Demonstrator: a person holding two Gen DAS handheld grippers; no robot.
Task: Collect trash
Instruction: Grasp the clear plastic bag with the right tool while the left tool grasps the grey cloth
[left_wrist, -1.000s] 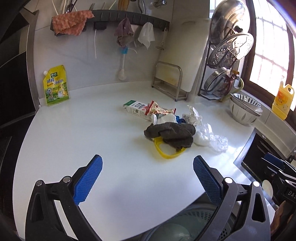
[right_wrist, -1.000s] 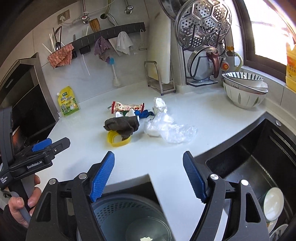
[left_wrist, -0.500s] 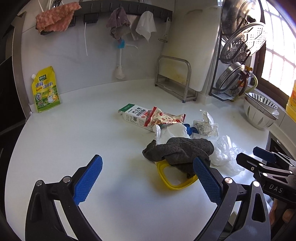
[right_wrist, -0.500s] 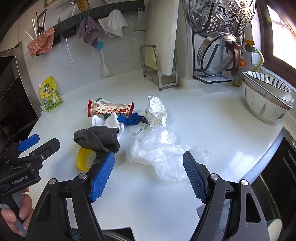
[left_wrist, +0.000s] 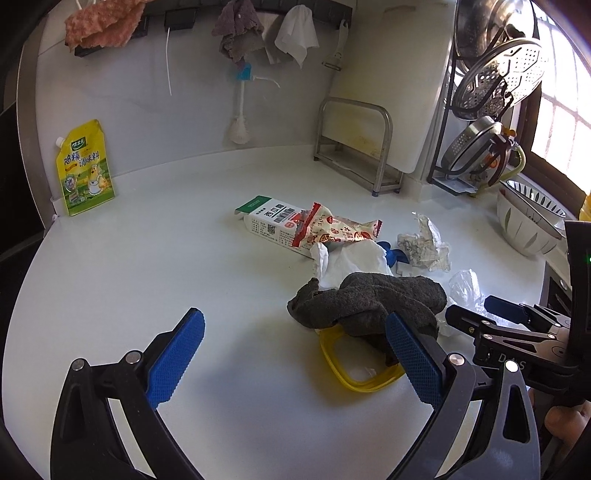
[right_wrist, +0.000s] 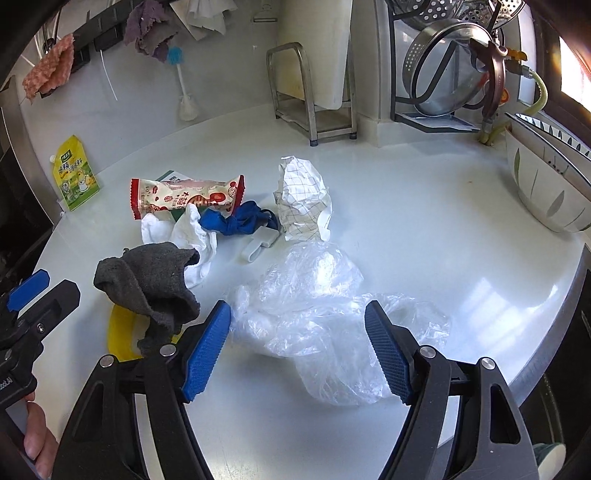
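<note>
A pile of trash lies on the white counter (left_wrist: 147, 266). It holds a grey rag (left_wrist: 369, 302) over a yellow ring (left_wrist: 354, 380), a white tissue (left_wrist: 351, 260), a red snack wrapper (left_wrist: 332, 229), a small carton (left_wrist: 266, 218), crumpled paper (right_wrist: 303, 199), a blue scrap (right_wrist: 236, 221) and clear plastic film (right_wrist: 314, 310). My left gripper (left_wrist: 291, 354) is open, its right finger at the rag's near edge. My right gripper (right_wrist: 295, 354) is open, with the plastic film between its fingers (right_wrist: 207, 354).
A yellow seasoning pouch (left_wrist: 85, 170) leans on the back wall. A metal rack (left_wrist: 354, 144) with a white cutting board, a steamer stand (right_wrist: 454, 74) and stacked bowls (right_wrist: 546, 177) stand at the back right. The counter's edge (right_wrist: 554, 314) curves at the right.
Both grippers have moved forward from above the bin toward the trash pile. The pile now sits close in front of the fingers. Both stay open.
</note>
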